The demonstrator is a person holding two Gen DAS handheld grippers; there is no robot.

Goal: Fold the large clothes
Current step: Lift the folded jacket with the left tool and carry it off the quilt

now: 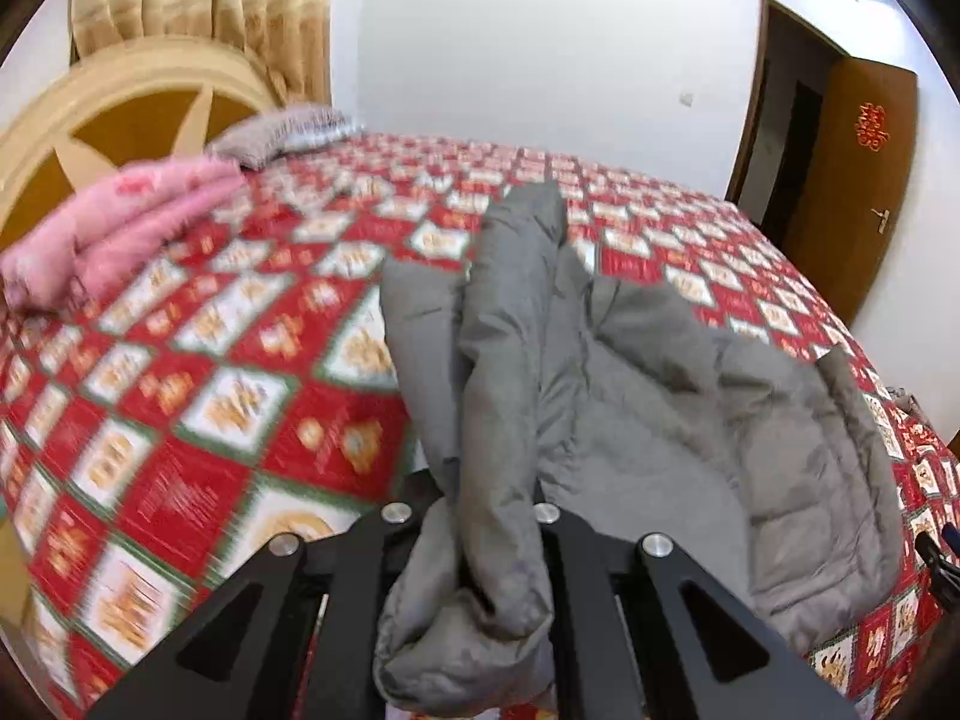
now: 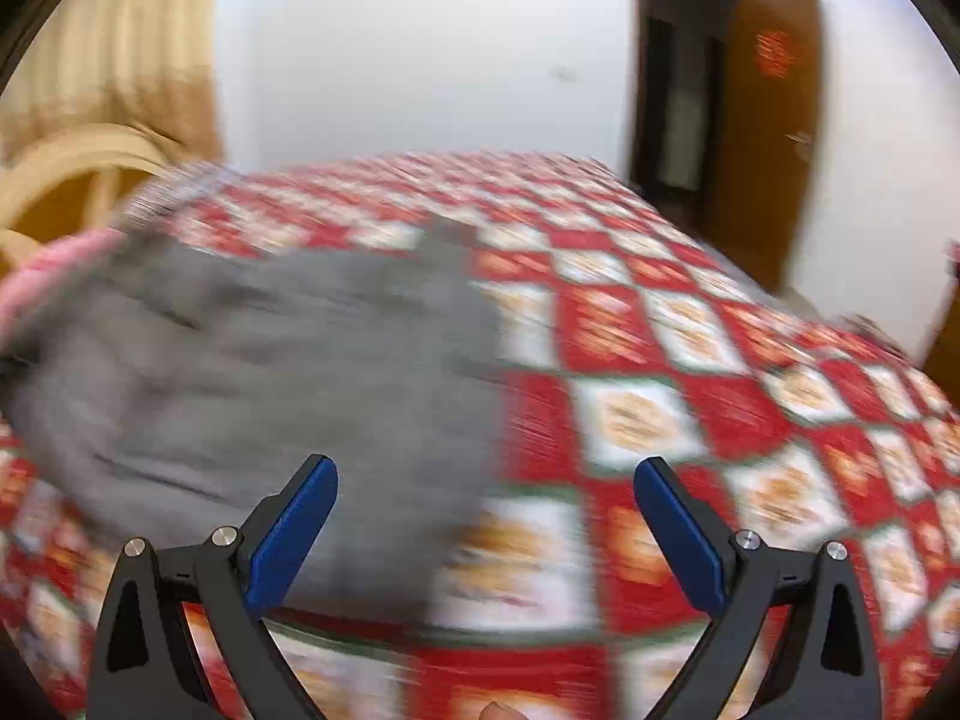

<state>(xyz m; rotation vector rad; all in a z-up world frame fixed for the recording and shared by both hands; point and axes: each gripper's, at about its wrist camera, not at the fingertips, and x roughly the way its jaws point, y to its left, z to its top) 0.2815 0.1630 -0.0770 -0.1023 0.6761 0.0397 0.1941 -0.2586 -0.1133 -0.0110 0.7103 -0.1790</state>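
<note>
Your left gripper (image 1: pixel 483 546) was pinching a bunched fold of the grey jacket (image 1: pixel 630 396), the cloth squeezed tight between its jaws and hanging out below them. The rest of the jacket lay crumpled across the bed (image 1: pixel 198 396), one sleeve trailing toward the far side. Your right gripper (image 2: pixel 486 534) was spread wide and held nothing, poised over the quilt just beside the jacket's edge. To do this step well, you needed a second hold: the right should have taken the matching corner or hem, so the jacket could be lifted taut and laid flat. One grip on a wad this thick would likely drag the padding into deeper creases.
</note>
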